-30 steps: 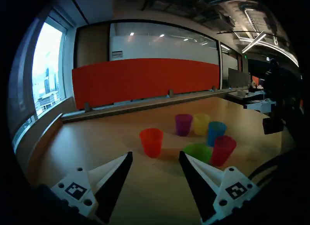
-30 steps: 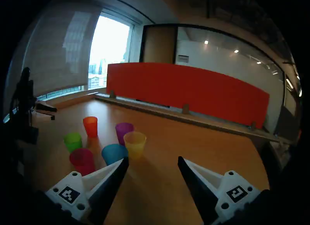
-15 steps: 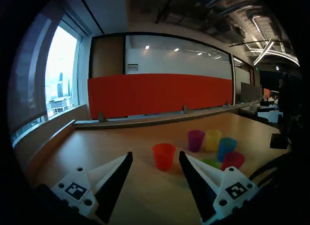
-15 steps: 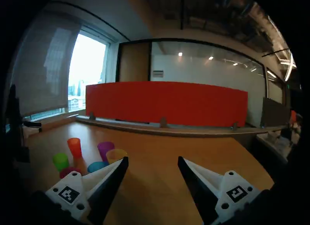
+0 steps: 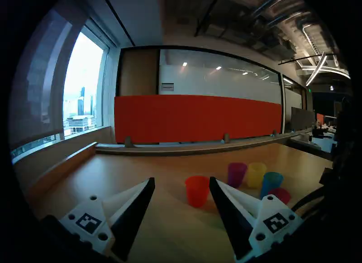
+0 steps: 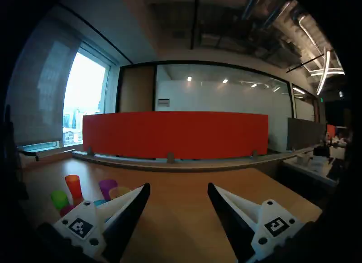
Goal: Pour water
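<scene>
Both claws gape empty: the left claw (image 5: 181, 181) faces a small orange translucent plastic cup (image 5: 197, 190) upright on the wooden tabletop (image 5: 126, 168) just ahead; the right claw (image 6: 178, 186) hovers apart. Probably light, thin-walled, slick, so pinch mid-wall gently

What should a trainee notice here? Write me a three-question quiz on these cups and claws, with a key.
1. True or false: the left claw is shut on the orange cup.
2. In the left gripper view, which cup stands right beside the purple cup? A) white cup B) yellow cup C) black cup
3. Fill in: the right claw is ____ and holds nothing.
Key: 1 false: it is open, and the cup stands on the desk beyond it. 2 B. 3 open.
</scene>
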Tool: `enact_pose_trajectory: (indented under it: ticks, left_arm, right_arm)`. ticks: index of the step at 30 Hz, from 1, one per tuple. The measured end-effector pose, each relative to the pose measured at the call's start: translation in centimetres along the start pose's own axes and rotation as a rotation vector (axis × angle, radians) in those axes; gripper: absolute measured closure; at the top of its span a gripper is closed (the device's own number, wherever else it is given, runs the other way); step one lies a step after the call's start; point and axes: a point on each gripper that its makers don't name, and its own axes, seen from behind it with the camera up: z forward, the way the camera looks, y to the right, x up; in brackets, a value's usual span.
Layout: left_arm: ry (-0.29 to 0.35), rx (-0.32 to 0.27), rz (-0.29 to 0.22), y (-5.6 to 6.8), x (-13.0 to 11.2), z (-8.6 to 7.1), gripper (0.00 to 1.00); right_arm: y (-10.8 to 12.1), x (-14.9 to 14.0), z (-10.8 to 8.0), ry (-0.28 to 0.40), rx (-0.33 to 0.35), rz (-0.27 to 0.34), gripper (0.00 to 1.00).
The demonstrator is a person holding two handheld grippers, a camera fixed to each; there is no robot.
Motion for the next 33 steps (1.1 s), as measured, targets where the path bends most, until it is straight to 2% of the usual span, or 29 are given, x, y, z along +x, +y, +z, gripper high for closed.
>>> enact_pose_trajectory:
  ticks: [9, 14, 20, 27, 33]
  left_arm:
    - [0.027, 0.053, 0.016, -0.8, 0.1, -0.4, 0.11]
    - [0.05, 0.049, -0.001, -0.2, 0.0, -0.5, 0.11]
    - [0.07, 0.081, -0.006, -0.6, 0.1, -0.3, 0.11]
    - [0.104, 0.107, -0.054, -0.6, -0.2, -0.1, 0.12]
    - [0.094, 0.105, -0.088, -0.3, -1.7, 0.7, 0.11]
  right_arm:
    - [0.7, 0.8, -0.6, 0.027, -0.047, -0.033, 0.01]
    - [1.0, 1.4, -0.7, 0.043, -0.061, -0.013, 0.01]
    - [1.6, 1.3, -0.9, 0.042, -0.069, 0.027, 0.01]
    - [2.5, 0.9, -0.9, 0.024, -0.084, 0.025, 0.01]
    - [2.9, 1.1, -0.6, 0.016, -0.105, 0.007, 0.01]
